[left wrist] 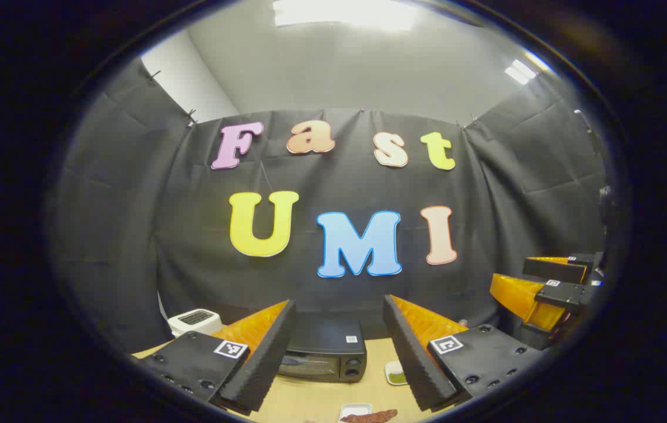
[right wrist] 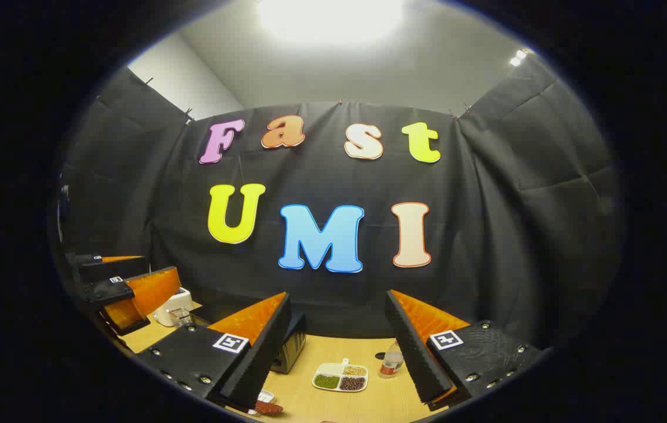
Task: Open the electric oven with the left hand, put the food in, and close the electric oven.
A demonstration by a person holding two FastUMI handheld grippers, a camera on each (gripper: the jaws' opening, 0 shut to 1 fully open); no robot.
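Hovering level above table [left wrist: 322,399], both grippers' fingers [left wrist: 263,358] spread, oven [left wrist: 324,352] shut.

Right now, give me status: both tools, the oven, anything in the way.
Left tool open, empty, facing the oven. Right tool open, empty. Oven door shut; food on the table in front. Nothing in the way.

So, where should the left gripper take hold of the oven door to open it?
Probably the top edge of the oven door, approached from the front. The left gripper is open and faces the shut door; I cannot make out a handle from here.
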